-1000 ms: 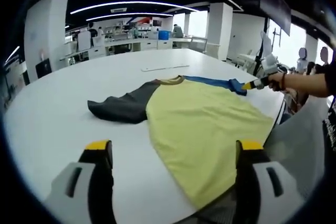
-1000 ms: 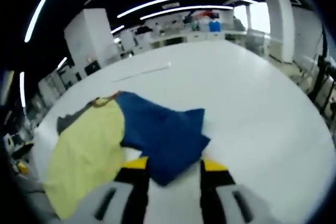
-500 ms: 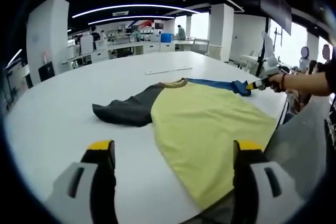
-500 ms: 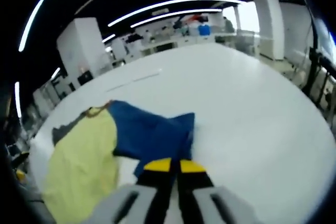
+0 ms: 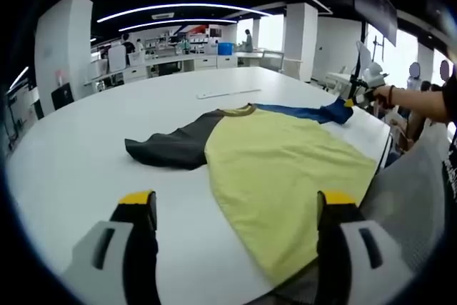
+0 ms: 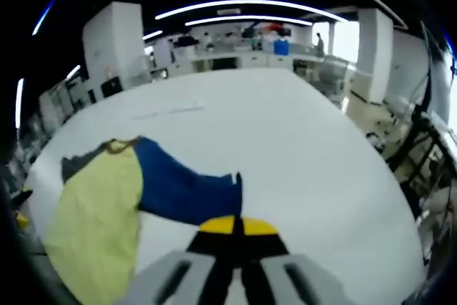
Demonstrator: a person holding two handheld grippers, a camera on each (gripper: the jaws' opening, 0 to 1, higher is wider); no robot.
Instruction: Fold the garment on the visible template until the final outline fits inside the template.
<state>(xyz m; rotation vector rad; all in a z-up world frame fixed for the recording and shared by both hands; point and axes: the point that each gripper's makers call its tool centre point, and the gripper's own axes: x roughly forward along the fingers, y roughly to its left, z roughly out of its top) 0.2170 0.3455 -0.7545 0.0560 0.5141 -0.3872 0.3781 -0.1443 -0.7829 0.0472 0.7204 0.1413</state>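
A T-shirt lies spread on a white table (image 5: 78,148): yellow body (image 5: 278,169), dark grey sleeve (image 5: 168,148), blue sleeve (image 5: 307,112). My left gripper (image 5: 235,208) stands open above the table's near edge, short of the shirt's hem. At the far right, my right gripper (image 5: 350,101) is held by a hand and pinches the blue sleeve's end, lifting it a little. In the right gripper view the jaws of my right gripper (image 6: 235,225) are shut on the blue sleeve (image 6: 182,191), with the yellow body (image 6: 89,212) to the left.
A thin white strip (image 5: 228,93) lies on the table beyond the collar. Past the table are desks, pillars and a few people in an office. A person's arm (image 5: 421,101) reaches in from the right. The table's far half (image 6: 300,133) is bare.
My right gripper closed on the blue sleeve's end and has raised and pulled it outward, stretching the sleeve. My left gripper has stayed open in place.
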